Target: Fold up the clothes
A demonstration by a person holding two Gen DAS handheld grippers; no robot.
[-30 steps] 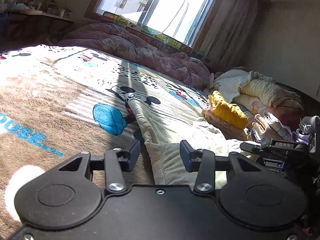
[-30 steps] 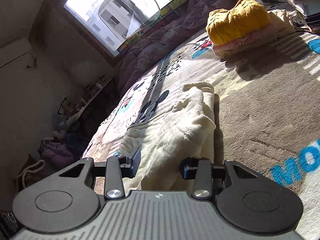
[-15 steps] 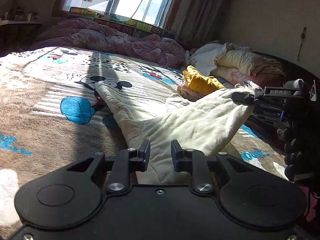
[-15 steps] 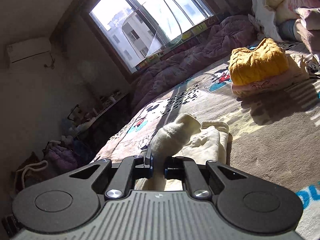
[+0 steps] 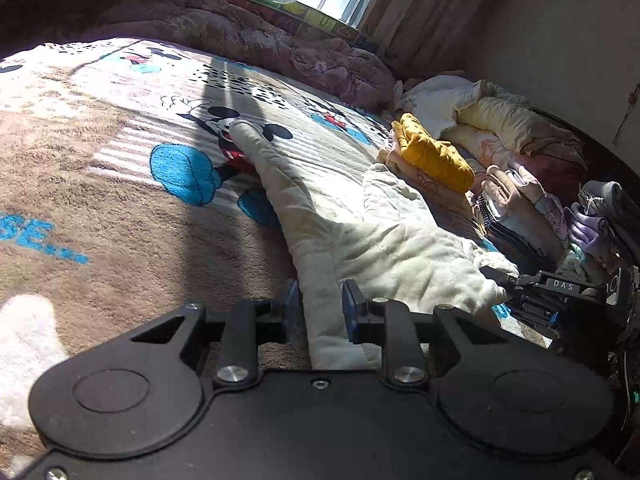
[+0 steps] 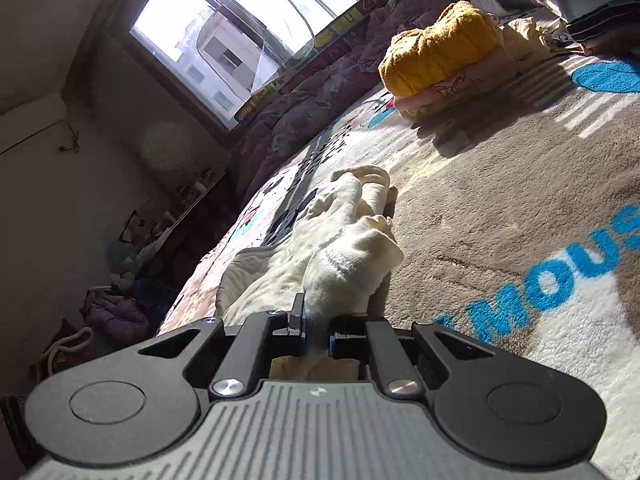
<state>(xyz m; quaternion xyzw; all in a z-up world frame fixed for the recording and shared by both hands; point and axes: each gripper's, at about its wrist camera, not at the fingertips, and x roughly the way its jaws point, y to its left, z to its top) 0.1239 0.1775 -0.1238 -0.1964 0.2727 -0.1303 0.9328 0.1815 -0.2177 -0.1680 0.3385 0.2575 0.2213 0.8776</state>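
On the cartoon-print blanket [image 5: 100, 184] lies one cream garment [image 5: 360, 240], spread flat with one long part reaching toward the window and its near edge at the grippers. Two grippers work it. The left gripper [image 5: 318, 308] has its jaws parted on either side of the garment's thick near edge, not pressing it. The right gripper [image 6: 316, 330] is clamped on a bunched corner of the same garment [image 6: 348, 268], the cloth puffing up just past the fingers and trailing away across the blanket [image 6: 500, 208]; in the left view this gripper [image 5: 516, 286] shows at the garment's right edge. Past the garment, well apart from it, sits one small stack: a folded yellow knit [image 5: 434, 154] on top of a folded pink piece [image 6: 452, 90]. To the right of the stack a loose heap of unfolded clothes [image 5: 532, 204] crowds the bed's edge, with pale bedding [image 5: 500, 120] behind it. One rumpled mauve quilt [image 5: 280, 44] runs along the far side of the bed under the window [image 6: 248, 28]. Nothing lies on the garment or between it and the stack.
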